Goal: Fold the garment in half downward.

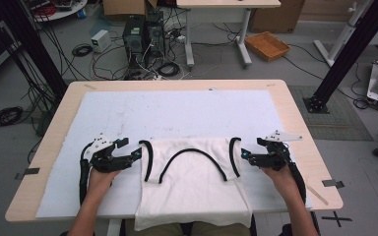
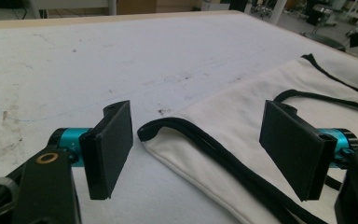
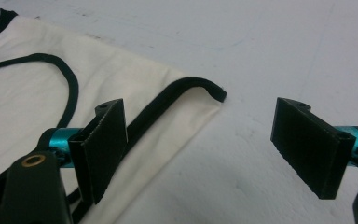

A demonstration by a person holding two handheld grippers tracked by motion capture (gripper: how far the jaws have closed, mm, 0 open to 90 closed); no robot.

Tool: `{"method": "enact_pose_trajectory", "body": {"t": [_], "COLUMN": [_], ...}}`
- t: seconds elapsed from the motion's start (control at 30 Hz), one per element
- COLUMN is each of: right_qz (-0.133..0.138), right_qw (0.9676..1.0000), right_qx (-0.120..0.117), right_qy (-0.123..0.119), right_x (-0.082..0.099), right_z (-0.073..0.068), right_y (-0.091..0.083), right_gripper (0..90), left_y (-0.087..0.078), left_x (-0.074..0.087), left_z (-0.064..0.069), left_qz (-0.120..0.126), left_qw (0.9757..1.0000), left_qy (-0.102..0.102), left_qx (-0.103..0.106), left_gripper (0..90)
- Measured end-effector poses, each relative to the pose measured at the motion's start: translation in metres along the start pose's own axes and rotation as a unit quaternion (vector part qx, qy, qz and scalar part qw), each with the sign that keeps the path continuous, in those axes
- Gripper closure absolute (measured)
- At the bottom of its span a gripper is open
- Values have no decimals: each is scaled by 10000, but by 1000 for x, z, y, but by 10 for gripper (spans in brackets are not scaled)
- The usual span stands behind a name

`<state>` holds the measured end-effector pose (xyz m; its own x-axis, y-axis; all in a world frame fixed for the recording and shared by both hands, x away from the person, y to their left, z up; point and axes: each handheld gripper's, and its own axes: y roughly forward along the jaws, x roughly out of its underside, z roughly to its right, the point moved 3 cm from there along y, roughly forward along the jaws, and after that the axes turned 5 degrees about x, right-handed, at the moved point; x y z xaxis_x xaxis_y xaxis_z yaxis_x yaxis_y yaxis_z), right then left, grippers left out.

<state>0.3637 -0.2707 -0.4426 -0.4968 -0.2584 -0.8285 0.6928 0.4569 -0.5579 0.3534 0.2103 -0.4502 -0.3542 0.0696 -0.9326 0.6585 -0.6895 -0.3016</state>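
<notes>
A white sleeveless cotton top with black-trimmed neckline and armholes (image 1: 192,182) lies flat at the near edge of the white cloth-covered wooden table (image 1: 177,113), its hem hanging over the front. The left gripper (image 1: 137,153) sits just beside its left shoulder corner, jaws spread wide and empty. The right gripper (image 1: 245,153) mirrors it at the right corner, its 2 jaws likewise apart, gripping nothing.
</notes>
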Motion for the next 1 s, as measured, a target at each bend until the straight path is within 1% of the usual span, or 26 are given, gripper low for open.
{"method": "enact_pose_trajectory", "body": {"t": [0.03,0.07,0.1,0.17,0.2,0.23,0.27,0.3,0.37,0.4,0.47,0.5,0.57,0.6,0.63,0.67,0.7,0.73,0.77,0.8,0.83,0.87,0.9,0.93,1.0], "right_qz": [-11,-151,-151,-366,-366,-449,-639,-654,-739,-768,-882,-935,-1021,-1077,-1143,-1224,-1307,-1295,-1299,-1297,-1295,-1294,-1298,-1306,-1305], "right_qw": [10000,9998,9998,9992,9992,9988,9976,9975,9970,9967,9957,9951,9940,9933,9925,9913,9900,9898,9896,9893,9889,9884,9879,9874,9865], "right_qx": [-49,-49,-49,-55,-55,-50,-26,-22,1,21,-54,-109,-178,-178,-176,-191,-181,-140,-123,-126,-180,-172,-197,-250,-312], "right_qy": [-65,-96,-96,-142,-142,-197,-249,-265,-231,-242,-261,-309,-360,-370,-391,-434,-502,-573,-608,-658,-701,-781,-821,-862,-938], "right_x": [-3,-8,-8,-14,-14,-17,-24,-27,-32,-33,-35,-35,-33,-32,-30,-28,-27,-27,-27,-27,-27,-27,-27,-27,-27], "right_z": [0,2,2,2,2,3,2,3,4,5,5,4,2,2,1,1,1,0,-1,-1,-2,-4,-5,-7,-9], "right_y": [3,12,12,22,22,27,39,44,52,56,62,65,69,72,74,76,78,78,78,77,77,76,75,75,74], "right_gripper": [182,182,182,182,182,182,183,183,195,221,260,274,289,294,319,355,364,375,399,445,487,511,573,609,691], "left_y": [2,5,9,20,20,35,40,45,54,58,63,65,66,66,66,66,67,68,70,71,71,71,71,70,70], "left_x": [-4,-7,-9,-13,-13,-13,-13,-12,-11,-10,-10,-9,-8,-8,-8,-8,-7,-6,-5,-5,-5,-5,-5,-5,-4], "left_z": [-2,-4,-5,-8,-8,-12,-13,-14,-16,-17,-20,-21,-24,-24,-23,-22,-21,-19,-17,-15,-13,-12,-11,-11,-11], "left_qz": [36,26,-49,-299,-299,-687,-828,-961,-1151,-1231,-1355,-1366,-1410,-1429,-1427,-1464,-1554,-1655,-1723,-1802,-1825,-1829,-1831,-1858,-1836], "left_qw": [10000,9999,9999,9995,9995,9976,9965,9953,9933,9923,9906,9905,9899,9897,9897,9891,9876,9856,9841,9821,9812,9811,9813,9808,9818], "left_qy": [-78,-110,-128,-107,-107,-16,48,79,116,143,181,151,9,26,45,132,243,343,418,541,632,621,588,584,471], "left_qx": [8,39,68,59,59,84,80,68,36,6,-52,-88,-120,-73,-27,3,8,-2,-24,8,49,90,103,110,107], "left_gripper": [256,268,268,268,268,268,268,268,268,268,269,281,331,361,409,457,501,558,612,663,715,767,799,813,825]}}
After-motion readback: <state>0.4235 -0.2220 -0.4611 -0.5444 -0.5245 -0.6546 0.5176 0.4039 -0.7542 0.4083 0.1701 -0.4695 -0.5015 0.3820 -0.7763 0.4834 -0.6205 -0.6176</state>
